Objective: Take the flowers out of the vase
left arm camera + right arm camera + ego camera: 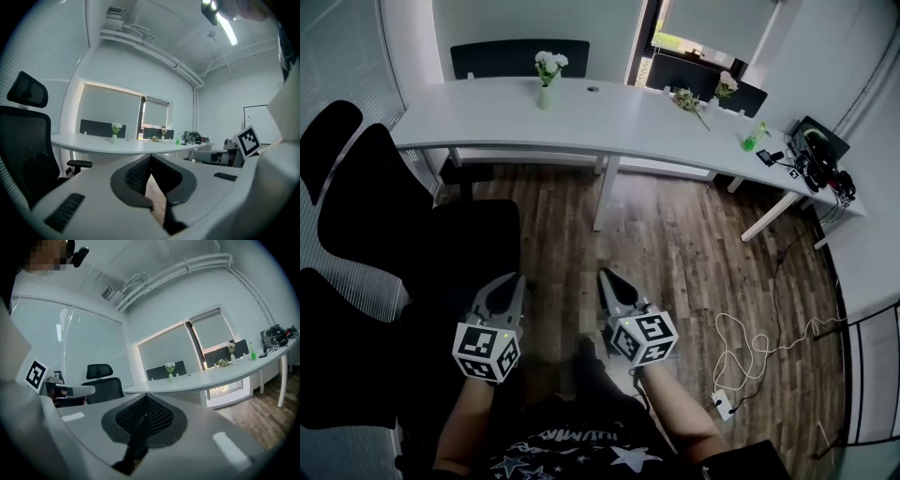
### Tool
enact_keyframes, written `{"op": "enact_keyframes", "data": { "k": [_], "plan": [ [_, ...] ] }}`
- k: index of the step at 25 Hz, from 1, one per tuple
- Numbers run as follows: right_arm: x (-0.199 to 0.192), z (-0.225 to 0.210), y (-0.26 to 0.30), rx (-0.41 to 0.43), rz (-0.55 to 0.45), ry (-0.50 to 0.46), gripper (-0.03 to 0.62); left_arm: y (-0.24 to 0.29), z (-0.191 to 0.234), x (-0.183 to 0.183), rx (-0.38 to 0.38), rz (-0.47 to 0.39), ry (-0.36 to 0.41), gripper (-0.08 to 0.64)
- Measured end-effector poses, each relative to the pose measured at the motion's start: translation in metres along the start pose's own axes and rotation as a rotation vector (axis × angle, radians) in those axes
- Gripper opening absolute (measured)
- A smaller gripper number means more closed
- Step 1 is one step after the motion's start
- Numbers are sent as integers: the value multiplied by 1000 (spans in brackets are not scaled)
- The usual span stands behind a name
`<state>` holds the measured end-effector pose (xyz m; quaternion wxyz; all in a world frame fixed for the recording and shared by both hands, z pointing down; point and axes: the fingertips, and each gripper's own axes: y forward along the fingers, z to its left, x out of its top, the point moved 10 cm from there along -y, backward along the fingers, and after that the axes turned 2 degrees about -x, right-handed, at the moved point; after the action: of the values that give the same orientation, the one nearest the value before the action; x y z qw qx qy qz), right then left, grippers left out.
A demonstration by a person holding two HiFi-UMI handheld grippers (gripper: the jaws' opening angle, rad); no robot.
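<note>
Office desk (628, 122) ahead carries the vase (544, 97) with flowers (549, 63) (second vase (724, 92) further right). Closed and empty, left gripper (514, 281) and right gripper (607, 278) sit far off. Yanking stems could tip the vase.

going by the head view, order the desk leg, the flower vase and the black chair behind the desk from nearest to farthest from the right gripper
1. Desk leg, straight ahead of the right gripper, under the desk.
2. Flower vase, on the desk top near its far edge, left of centre.
3. Black chair, behind the desk, by the back wall.
</note>
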<state>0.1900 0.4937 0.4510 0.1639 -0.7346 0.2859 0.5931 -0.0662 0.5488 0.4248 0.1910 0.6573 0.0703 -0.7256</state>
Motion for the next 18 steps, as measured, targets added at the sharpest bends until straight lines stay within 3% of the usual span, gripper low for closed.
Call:
{"op": "enact_keyframes", "data": {
  "k": [10,18],
  "plan": [
    [43,-77,99,54,19,-2,3,106,28,35,46,6,5,9],
    [59,-128,138,88,38,-4,3,165,28,43,65,17,8,9]
  ]
}}
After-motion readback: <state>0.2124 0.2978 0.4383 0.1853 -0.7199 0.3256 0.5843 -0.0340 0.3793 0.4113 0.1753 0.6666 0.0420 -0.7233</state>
